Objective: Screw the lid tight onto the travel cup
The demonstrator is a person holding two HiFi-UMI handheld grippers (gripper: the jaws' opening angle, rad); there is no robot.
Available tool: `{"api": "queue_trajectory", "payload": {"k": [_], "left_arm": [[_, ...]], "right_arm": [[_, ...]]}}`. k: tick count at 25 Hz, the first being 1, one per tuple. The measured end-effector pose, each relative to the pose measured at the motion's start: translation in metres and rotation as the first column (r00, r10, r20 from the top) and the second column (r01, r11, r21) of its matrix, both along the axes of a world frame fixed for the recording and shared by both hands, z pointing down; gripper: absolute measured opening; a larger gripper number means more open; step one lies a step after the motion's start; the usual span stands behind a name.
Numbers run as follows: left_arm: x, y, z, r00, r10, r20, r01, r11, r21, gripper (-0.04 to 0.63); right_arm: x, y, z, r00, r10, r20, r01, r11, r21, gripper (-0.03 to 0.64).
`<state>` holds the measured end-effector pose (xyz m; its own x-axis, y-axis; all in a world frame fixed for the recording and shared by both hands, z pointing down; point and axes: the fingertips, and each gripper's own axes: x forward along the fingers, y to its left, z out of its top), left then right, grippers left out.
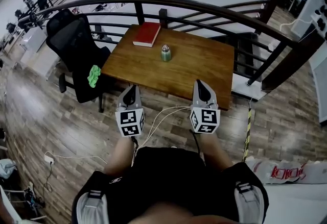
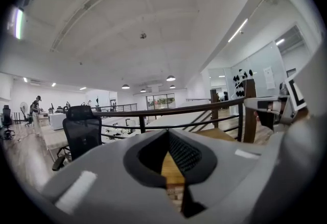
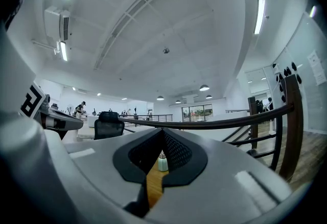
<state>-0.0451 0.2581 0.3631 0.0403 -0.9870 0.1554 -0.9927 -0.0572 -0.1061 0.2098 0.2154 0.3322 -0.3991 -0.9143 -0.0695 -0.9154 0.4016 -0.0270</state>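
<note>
Small green travel cup with a silver lid (image 1: 166, 53): standing upright on the brown wooden worktop (image 1: 204, 72), sitting well ahead of and between the closed, empty left claw (image 1: 133, 90) and right claw (image 1: 200, 88), lining up with the right one's jaws.

The worktop (image 1: 199, 72) is a rectangular slab of brown wood with a bare, unbroken surface over most of its area. A red book (image 1: 147, 33) lies flat at the far left corner, closed, with its long edge roughly parallel to the left edge of the worktop. The travel cup (image 1: 166, 53), a green body with a silver-grey lid (image 1: 165, 47) on top, stands upright on the far half just right of the book, near it but not touching, and well clear of every edge.
</note>
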Motion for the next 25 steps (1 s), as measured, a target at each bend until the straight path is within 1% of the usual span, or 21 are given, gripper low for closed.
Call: {"api": "queue_trajectory", "payload": {"k": [3, 12, 16, 19, 23, 25], "left_arm": [[0.000, -0.001, 0.001, 1.000, -0.020, -0.004, 0.020, 1.000, -0.002, 0.052], [0.005, -0.013, 0.002, 0.999, -0.025, 0.039, 0.025, 1.000, 0.001, 0.054], [0.004, -0.023, 0.007, 0.999, -0.022, 0.025, 0.022, 1.000, 0.001, 0.054], [0.005, -0.034, 0.002, 1.000, -0.011, 0.009, 0.011, 1.000, 0.019, 0.054], [0.003, -0.046, -0.006, 1.000, -0.012, 0.020, 0.011, 0.999, 0.038, 0.054], [0.001, -0.053, -0.004, 1.000, -0.016, 0.010, 0.016, 0.999, 0.034, 0.054]], "right_arm": [[0.003, -0.005, 0.001, 1.000, -0.014, 0.006, 0.014, 1.000, 0.001, -0.002], [0.001, -0.017, 0.008, 0.999, -0.034, 0.008, 0.035, 0.999, -0.012, -0.002], [-0.005, -0.025, 0.006, 0.999, -0.049, 0.012, 0.049, 0.999, -0.007, -0.002], [-0.007, -0.034, 0.002, 0.999, -0.045, 0.014, 0.045, 0.999, 0.004, -0.002], [-0.010, -0.044, -0.002, 0.999, -0.048, 0.019, 0.048, 0.999, 0.006, -0.002], [-0.013, -0.049, -0.004, 0.998, -0.057, 0.020, 0.057, 0.998, 0.007, -0.002]]}}
